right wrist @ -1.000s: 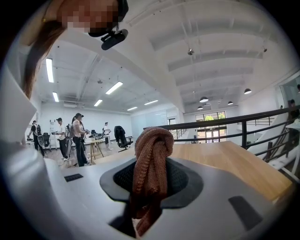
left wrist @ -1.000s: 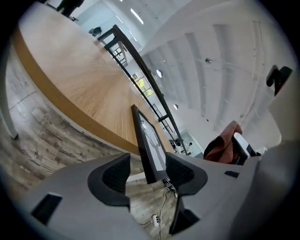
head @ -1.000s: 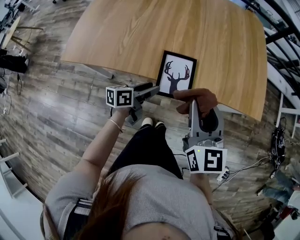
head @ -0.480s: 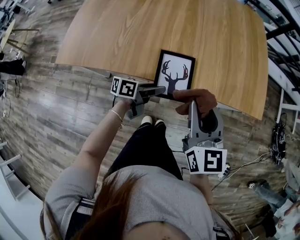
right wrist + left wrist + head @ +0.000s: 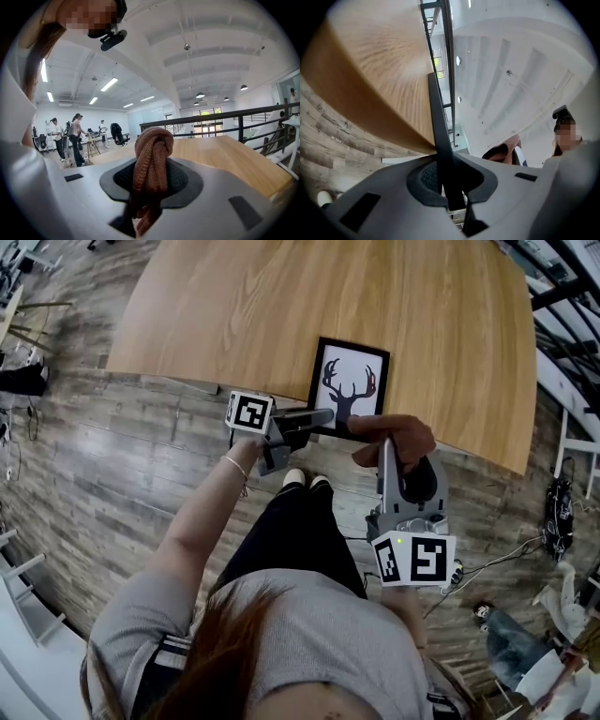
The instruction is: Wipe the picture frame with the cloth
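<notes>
**Left jaws close on the frame's edge, cloth held in the right**

The picture frame [image 5: 349, 381], black-rimmed with a deer silhouette, sits at the near edge of the wooden desk [image 5: 281, 306]. The left gripper [image 5: 323, 418] reaches in level from the side. Its jaws have just been closing and now clamp the frame's black lower rim, which runs up between them in the left gripper view. The right gripper [image 5: 386, 451], just beside the frame's lower right corner, has its jaws clenched on the bunched brown cloth [image 5: 151, 159].
</notes>
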`<state>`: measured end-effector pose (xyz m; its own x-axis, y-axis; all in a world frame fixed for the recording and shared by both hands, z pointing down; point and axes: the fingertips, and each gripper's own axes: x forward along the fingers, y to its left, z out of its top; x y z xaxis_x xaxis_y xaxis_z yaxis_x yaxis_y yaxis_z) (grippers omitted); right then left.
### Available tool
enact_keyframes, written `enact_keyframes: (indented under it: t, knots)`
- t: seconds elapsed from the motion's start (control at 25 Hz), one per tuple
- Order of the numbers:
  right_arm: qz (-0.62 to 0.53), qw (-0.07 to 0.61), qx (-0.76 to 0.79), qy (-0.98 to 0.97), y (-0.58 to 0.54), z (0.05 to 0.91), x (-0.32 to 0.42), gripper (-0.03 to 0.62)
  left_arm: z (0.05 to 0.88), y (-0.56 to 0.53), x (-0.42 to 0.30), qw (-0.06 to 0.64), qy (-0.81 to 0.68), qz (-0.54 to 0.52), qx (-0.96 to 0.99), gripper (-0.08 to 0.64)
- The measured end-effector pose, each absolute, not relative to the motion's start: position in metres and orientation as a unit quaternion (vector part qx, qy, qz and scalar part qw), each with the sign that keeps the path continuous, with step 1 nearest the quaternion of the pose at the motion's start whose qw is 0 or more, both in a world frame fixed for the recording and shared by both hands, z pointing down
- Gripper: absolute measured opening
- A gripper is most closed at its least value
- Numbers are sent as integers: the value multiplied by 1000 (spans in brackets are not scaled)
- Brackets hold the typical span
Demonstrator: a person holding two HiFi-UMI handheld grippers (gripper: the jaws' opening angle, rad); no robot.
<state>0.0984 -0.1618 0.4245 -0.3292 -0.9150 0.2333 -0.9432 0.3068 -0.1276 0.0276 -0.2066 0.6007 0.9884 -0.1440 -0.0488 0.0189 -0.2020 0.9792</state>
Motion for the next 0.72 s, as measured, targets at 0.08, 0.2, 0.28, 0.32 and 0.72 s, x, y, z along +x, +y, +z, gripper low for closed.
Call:
enact_keyframes:
  t: [0.08,0.2,0.28,0.32,0.72]
  knots:
    - [123,59,577,-806,-162,425,98,133,597,-205,28,638,-33,-87,765,37]
    - [125,58,577,-805,-164,425,99,133,599,-204,25,632,-39,-93,768,17]
    - [126,57,578,-804,-165,425,100,133,598,-203,24,627,-41,-92,772,17]
    - [127,57,579,-803,-166,425,101,133,596,-203,24,625,-41,-94,774,17]
    - [91,25,579,-810,-157,384,98,133,527,-194,18,582,-28,-143,800,15]
